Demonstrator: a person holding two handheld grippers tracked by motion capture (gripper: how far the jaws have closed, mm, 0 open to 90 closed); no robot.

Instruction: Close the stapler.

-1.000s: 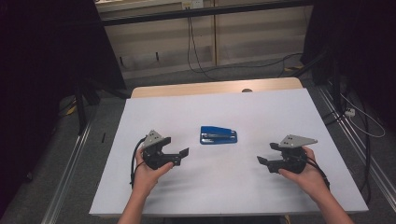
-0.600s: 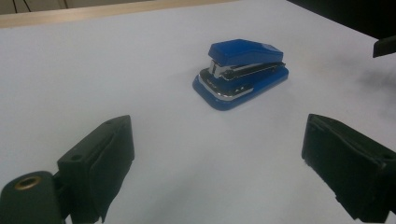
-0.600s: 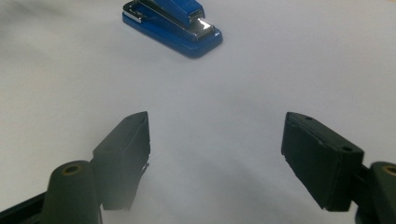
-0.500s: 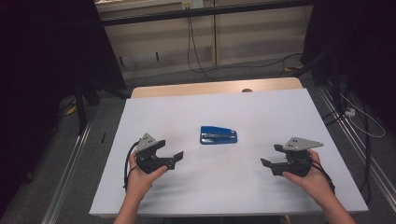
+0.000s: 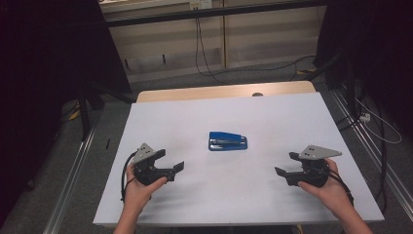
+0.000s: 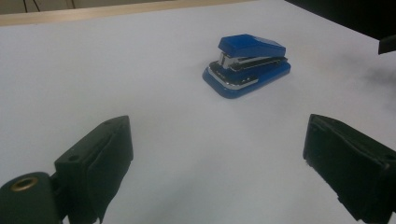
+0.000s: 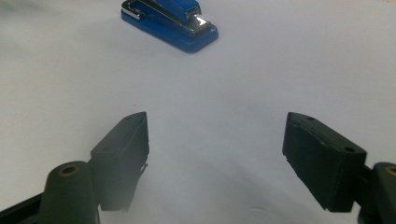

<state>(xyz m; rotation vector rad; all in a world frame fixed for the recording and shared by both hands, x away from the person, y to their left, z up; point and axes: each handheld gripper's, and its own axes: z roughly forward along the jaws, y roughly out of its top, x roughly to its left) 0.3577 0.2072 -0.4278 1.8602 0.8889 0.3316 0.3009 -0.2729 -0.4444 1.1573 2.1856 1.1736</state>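
You held both black two-jaw grippers, left [image 5: 168,165] and right [image 5: 287,170], jaws spread wide, empty, near the white table's [image 5: 272,112] front edge, well apart from the small blue stapler [image 5: 227,141] mid-table.

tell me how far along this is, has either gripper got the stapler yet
Nothing looks done yet. The blue stapler lies closed and alone mid-table on the white table. The left gripper and right gripper are both open, empty, and apart from it on either side. Approach, grasp and any use are all left.
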